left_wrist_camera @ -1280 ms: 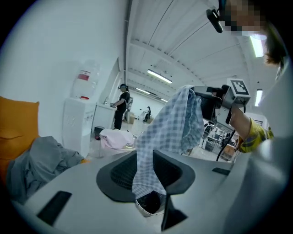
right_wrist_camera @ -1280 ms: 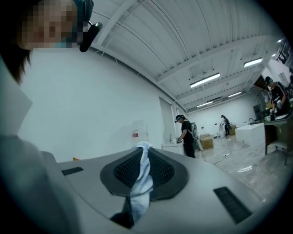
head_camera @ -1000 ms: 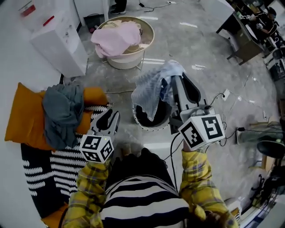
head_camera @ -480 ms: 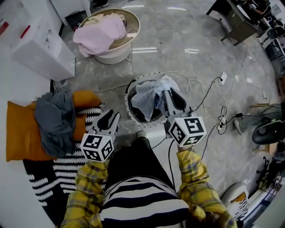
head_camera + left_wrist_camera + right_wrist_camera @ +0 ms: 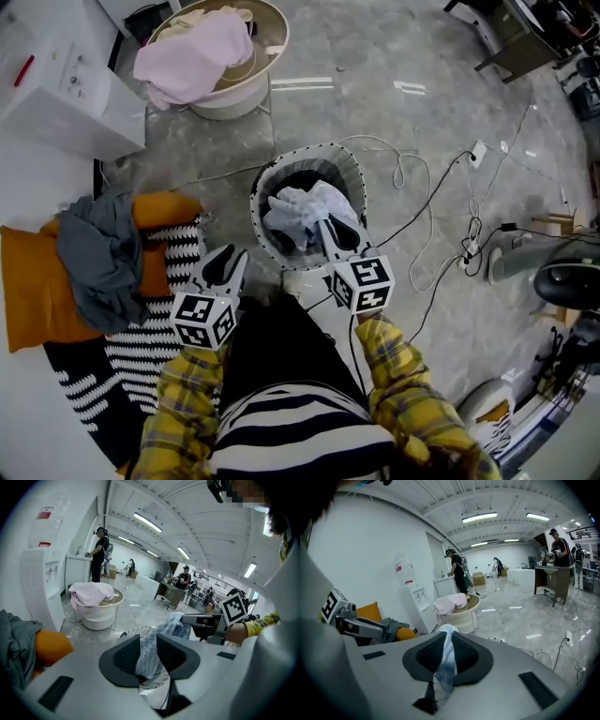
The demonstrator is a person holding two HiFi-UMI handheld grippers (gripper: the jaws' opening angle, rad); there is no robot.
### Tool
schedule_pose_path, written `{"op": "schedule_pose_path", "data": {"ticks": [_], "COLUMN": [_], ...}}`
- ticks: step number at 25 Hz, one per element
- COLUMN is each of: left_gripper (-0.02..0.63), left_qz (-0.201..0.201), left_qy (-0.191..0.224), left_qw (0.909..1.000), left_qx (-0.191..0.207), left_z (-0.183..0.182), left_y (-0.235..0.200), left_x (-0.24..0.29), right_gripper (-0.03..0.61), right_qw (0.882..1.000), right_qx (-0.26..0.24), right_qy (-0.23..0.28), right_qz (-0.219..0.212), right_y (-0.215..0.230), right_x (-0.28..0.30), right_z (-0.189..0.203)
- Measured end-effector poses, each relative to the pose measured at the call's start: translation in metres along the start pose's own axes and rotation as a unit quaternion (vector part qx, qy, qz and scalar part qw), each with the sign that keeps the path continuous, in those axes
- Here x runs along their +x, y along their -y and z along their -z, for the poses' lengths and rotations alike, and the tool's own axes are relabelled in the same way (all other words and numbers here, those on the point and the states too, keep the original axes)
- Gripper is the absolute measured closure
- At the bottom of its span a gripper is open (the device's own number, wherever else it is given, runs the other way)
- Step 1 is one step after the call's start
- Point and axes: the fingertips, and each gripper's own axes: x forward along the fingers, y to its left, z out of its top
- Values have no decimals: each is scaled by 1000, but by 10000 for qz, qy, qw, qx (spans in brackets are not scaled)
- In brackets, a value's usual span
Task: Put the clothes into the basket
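Observation:
A black basket with a white rim [image 5: 267, 183] stands on the floor in front of me. A light blue and white cloth [image 5: 298, 208] lies bunched inside it, and my right gripper [image 5: 331, 223] is shut on its near end just over the rim. In the right gripper view a strip of this cloth [image 5: 447, 660] is pinched between the pads. My left gripper [image 5: 229, 253] hangs left of the basket, jaws slightly apart and nothing in them. Through its gap the hanging cloth [image 5: 150, 651] shows beyond. A grey garment [image 5: 98, 253] lies on an orange cushion [image 5: 28, 281].
A cream tub [image 5: 253, 70] with a pink garment [image 5: 187, 42] stands behind the basket, next to a white water dispenser [image 5: 56, 94]. A black and white striped rug [image 5: 131, 347] lies at my left. Cables [image 5: 422, 206] and a fan [image 5: 562, 281] are at the right. People stand far off.
My right gripper has come down with the cloth, from hanging above the basket to its rim; the cloth now lies inside. The left gripper has sunk a little.

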Motion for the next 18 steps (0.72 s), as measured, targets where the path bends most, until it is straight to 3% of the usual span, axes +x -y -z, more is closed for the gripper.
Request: {"op": "schedule_pose_path", "data": {"ticks": [4,10,13,18], "left_gripper": [494,494,494,494], "left_qz": [-1,-47,-24,17], "left_qy": [-302,-560,-595,-592], "left_qw": [9995,9984,9982,9982], "left_qx": [115,-42,-34,-73], "left_z": [20,35,35,31], "left_y": [2,0,1,3], "left_x": [18,39,46,52], "right_gripper": [526,515,433,445], "right_qw": [9987,9908,9890,9896], "right_qx": [-22,-203,-440,-423], "right_qy": [-509,-1339,-1408,-1373], "right_qz": [-24,26,96,121], "right_y": [12,31,37,43], "right_x": [20,42,44,43], "right_z": [41,89,91,84]}}
